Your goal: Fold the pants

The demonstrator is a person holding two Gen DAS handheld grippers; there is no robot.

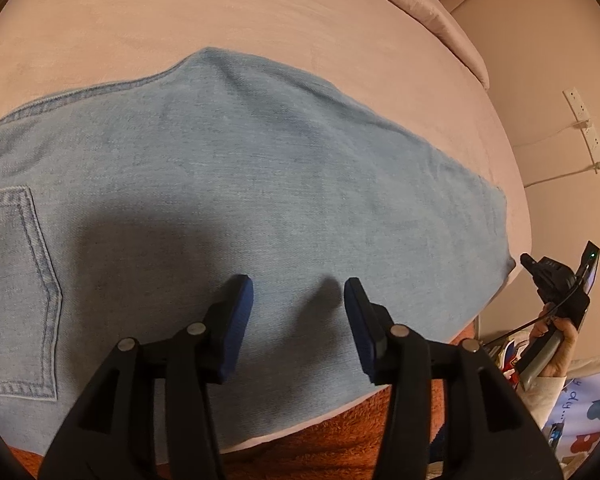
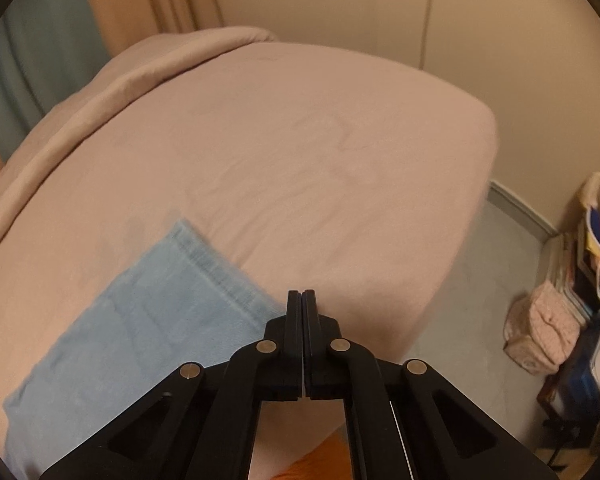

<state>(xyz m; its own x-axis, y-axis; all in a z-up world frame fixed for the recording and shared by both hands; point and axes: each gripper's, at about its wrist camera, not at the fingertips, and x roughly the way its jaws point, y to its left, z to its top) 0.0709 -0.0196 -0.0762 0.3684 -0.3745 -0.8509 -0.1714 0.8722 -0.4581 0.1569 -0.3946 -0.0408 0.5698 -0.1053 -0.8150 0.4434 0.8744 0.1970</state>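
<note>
Light blue denim pants [image 1: 228, 184] lie folded on the pink bed [image 1: 180, 20], a back pocket [image 1: 16, 280] showing at the left. My left gripper [image 1: 299, 286] hovers just above the pants near the bed's front edge, open and empty. My right gripper [image 2: 301, 294] is shut with nothing between its fingers; it is above the bed's near edge, off the right end of the pants [image 2: 148, 320]. It also shows in the left wrist view [image 1: 556, 280] off the bed's right side.
The bed's right corner [image 2: 476, 152] drops to a pale floor [image 2: 480, 280]. Bags and books [image 2: 560, 300] stand by the wall at the right. An orange fuzzy fabric [image 1: 340, 432] lies at the bed's front edge. A folded blanket [image 2: 120, 80] lies along the far side.
</note>
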